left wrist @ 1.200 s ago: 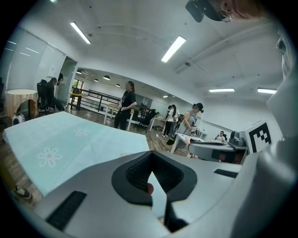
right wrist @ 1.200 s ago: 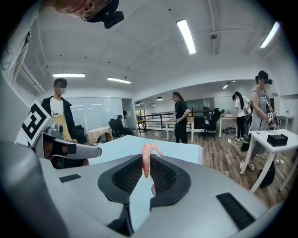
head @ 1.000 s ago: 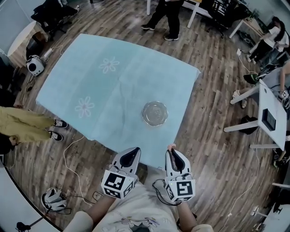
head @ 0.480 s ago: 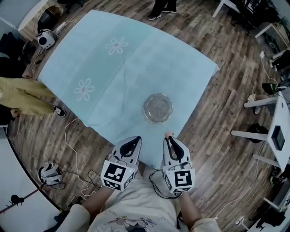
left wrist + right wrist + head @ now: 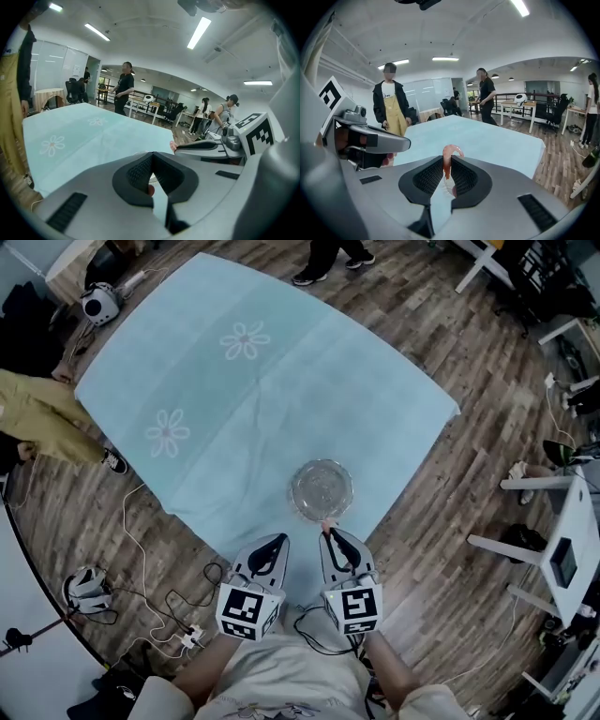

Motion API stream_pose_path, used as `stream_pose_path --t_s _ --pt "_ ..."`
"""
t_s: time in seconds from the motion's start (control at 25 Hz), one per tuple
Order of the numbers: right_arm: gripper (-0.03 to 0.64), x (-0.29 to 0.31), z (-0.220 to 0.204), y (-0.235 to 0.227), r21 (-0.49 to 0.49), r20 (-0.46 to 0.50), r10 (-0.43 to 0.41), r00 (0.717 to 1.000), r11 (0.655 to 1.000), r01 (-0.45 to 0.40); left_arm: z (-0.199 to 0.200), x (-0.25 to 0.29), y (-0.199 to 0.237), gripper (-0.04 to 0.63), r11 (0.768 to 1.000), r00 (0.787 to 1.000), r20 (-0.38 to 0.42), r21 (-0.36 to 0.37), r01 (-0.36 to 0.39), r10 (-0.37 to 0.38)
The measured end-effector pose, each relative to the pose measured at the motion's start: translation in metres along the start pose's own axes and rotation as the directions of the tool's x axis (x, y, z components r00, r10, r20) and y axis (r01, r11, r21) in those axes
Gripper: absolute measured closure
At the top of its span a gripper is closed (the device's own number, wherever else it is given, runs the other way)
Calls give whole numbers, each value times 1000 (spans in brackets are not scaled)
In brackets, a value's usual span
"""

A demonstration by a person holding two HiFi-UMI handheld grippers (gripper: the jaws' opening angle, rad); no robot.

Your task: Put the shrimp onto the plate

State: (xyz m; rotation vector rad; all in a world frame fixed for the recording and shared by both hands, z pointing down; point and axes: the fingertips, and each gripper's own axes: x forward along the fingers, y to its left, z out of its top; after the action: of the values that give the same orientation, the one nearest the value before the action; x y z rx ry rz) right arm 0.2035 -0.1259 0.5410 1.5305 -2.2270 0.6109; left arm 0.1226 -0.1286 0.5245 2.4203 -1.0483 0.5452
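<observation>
A clear glass plate (image 5: 322,489) stands on the light blue tablecloth (image 5: 234,399), close to the table's near edge. My right gripper (image 5: 327,527) is shut on a pink curled shrimp (image 5: 449,161), whose tail end sticks up above the closed jaws (image 5: 448,165). In the head view the shrimp (image 5: 327,522) hangs just short of the plate's near rim. My left gripper (image 5: 277,541) is level with it on the left, over the cloth's near edge, shut with nothing between its fingers (image 5: 151,158). The right gripper (image 5: 211,145) shows beside it in the left gripper view.
A person in yellow trousers (image 5: 37,418) stands at the table's left side and another person (image 5: 328,254) at the far side. Cables and a power strip (image 5: 187,638) lie on the wooden floor by my feet. White desks (image 5: 562,549) stand to the right.
Both grippers have moved forward toward the plate. The right gripper's tip with the shrimp has gone from the table's edge to just before the plate's near rim.
</observation>
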Motion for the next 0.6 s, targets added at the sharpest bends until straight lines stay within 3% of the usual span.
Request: stream_pose_path --t_s 0.6 --pt "549 73 -53 -31 3 -138 64 988 998 -65 -53 65 27 595 997 995 -80 -34 -70 67"
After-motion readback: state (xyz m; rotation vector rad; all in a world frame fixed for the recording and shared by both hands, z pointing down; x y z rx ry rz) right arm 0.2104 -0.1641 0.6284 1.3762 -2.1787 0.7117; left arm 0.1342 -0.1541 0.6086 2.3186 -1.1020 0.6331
